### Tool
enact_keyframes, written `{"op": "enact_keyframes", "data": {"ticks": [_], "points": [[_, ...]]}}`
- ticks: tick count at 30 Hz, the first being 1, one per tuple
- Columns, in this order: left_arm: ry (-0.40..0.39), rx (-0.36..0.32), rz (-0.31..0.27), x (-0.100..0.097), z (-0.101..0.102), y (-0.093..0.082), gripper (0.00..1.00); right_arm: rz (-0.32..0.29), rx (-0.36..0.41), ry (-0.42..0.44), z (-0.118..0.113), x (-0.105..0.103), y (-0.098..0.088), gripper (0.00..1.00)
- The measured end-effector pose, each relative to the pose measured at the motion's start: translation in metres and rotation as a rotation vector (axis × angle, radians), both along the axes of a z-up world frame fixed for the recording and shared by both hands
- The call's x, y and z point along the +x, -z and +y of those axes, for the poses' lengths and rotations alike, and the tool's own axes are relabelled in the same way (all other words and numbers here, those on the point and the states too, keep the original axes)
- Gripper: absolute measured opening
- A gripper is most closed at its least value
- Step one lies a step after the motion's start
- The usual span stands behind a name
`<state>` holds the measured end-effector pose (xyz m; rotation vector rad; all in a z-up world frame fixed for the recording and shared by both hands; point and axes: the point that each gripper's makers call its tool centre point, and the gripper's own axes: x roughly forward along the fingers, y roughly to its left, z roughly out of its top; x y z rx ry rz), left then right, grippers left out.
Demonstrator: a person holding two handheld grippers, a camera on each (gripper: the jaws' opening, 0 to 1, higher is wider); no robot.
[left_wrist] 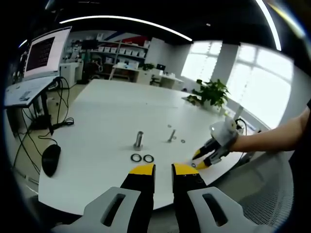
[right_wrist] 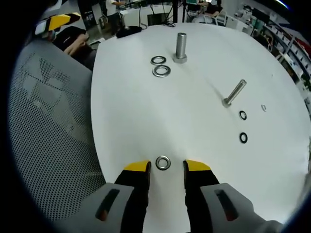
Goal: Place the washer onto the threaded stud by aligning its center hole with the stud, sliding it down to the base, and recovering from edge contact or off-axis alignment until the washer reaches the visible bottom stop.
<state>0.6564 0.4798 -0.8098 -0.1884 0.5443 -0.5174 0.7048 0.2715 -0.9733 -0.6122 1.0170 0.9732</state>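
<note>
left gripper [left_wrist: 163,169]: jaws parted a little, yellow tips level, nothing between them | right gripper [right_wrist: 166,166]: jaws apart, tips low and pointing forward; in the left gripper view it enters from the right [left_wrist: 204,158], angled down-left | person's forearm [left_wrist: 272,138]: bare, extended behind the right gripper

Washer and stud on the white table

A shiny round washer [right_wrist: 163,163] lies flat near the table edge. The thick grey stud [right_wrist: 181,47] stands straight up, well apart from it, with nothing on it.
</note>
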Motion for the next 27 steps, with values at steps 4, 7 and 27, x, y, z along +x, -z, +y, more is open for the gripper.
{"op": "enact_keyframes", "data": {"ticks": [4, 7, 27], "points": [[0.001, 0.0, 0.0, -0.0001, -0.0002, 0.0, 0.11, -0.008, 0.012, 0.005, 0.0036, 0.0029, -0.0004, 0.28], [0.001, 0.0, 0.001, -0.0002, -0.0002, 0.0, 0.11, -0.011, 0.013, 0.008, 0.0028, 0.0039, -0.0002, 0.26], [0.001, 0.001, 0.002, -0.0004, 0.0, 0.0004, 0.11, 0.002, -0.01, -0.02, -0.0033, -0.0019, 0.0, 0.21]]}}
